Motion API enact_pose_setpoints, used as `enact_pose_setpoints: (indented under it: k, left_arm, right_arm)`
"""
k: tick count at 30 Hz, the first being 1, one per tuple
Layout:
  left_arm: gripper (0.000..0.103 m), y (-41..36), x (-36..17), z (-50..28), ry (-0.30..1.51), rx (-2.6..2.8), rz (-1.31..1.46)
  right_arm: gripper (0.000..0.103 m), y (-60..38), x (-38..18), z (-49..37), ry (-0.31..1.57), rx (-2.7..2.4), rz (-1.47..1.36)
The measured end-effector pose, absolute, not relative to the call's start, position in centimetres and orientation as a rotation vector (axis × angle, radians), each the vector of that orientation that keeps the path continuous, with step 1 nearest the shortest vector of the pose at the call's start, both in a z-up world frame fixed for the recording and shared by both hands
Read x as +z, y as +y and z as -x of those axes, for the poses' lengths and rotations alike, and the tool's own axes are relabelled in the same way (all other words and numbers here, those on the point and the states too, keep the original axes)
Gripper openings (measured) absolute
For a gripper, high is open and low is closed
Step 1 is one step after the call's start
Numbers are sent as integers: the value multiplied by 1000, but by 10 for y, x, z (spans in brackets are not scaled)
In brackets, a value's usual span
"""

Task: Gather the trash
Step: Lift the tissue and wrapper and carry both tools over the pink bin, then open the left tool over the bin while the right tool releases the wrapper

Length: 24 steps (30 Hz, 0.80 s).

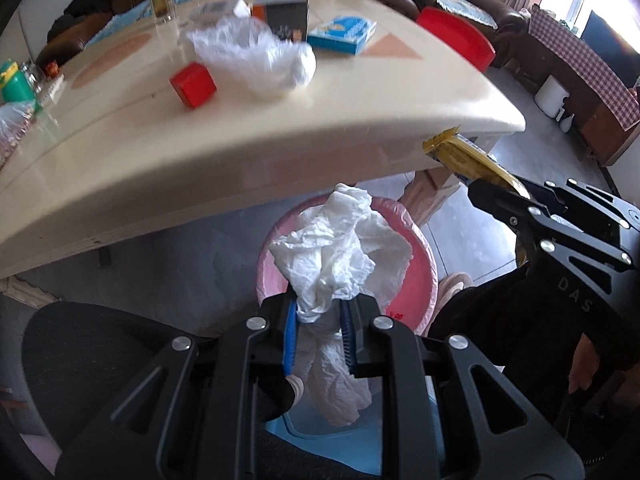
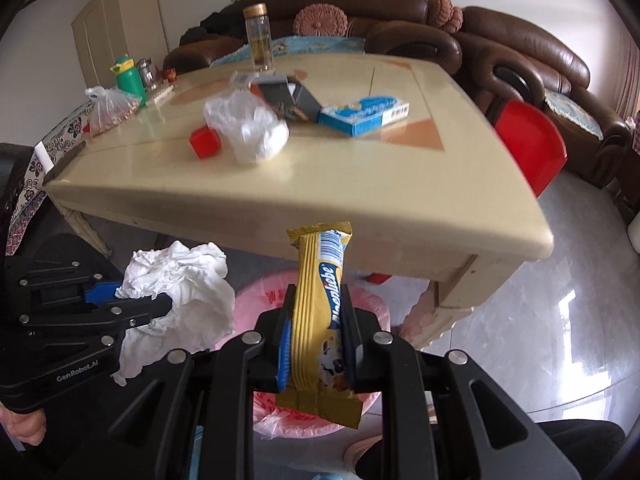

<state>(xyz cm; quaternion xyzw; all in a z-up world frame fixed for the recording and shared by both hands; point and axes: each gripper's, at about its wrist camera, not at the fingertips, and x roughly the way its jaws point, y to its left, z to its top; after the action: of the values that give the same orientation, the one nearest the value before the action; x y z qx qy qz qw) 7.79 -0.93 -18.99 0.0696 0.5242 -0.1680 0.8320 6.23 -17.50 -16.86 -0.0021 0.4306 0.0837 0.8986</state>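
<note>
White crumpled tissue [image 1: 340, 256] fills your left gripper [image 1: 319, 316], whose blue-padded jaws are clenched on its lower part, so the wad stands up between the fingertips directly over the pink-lined trash bin [image 1: 412, 280] that sits on the floor under the near edge of the table [image 1: 280, 148]. In the right wrist view the same tissue [image 2: 180, 292] hangs at the left, still off the table and beside the bin [image 2: 256, 300]. On the tabletop, near the left edge, stand a green bottle [image 2: 130, 76] and a clear bag of reddish bits [image 2: 110, 110]; toward the middle lie a red cube [image 2: 205, 142], touching or just beside a crumpled white plastic bag [image 2: 250, 130], with a dark grey box [image 2: 288, 100] behind it and a glass jar [image 2: 259, 38] near the far edge. A blue and white carton [image 2: 364, 114] lies to the right of the grey box. A red chair [image 2: 528, 144] stands off the table's right edge. Your right gripper [image 2: 316, 332] is clamped on a yellow snack wrapper [image 2: 320, 312], held upright below the table's near edge and above the bin; from the left wrist view that wrapper [image 1: 464, 156] pokes up beside the near right corner.
</note>
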Motion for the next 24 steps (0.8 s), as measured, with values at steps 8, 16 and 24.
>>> enact_pose_setpoints:
  k: [8,16,24]
  left_arm:
    - [19,-10,-220,-96,1199,-366,-122]
    - [19,-12,-255,-117,1297,-350,-107]
    - [19,-21,-291,-140,1405,-326,-94]
  right_arm:
    - [20,-177,-200,-77,977,192,-15]
    - [20,-176,-240,-96,1083,218,-44]
    - [20,-173,-283,-114,1180,235,-34]
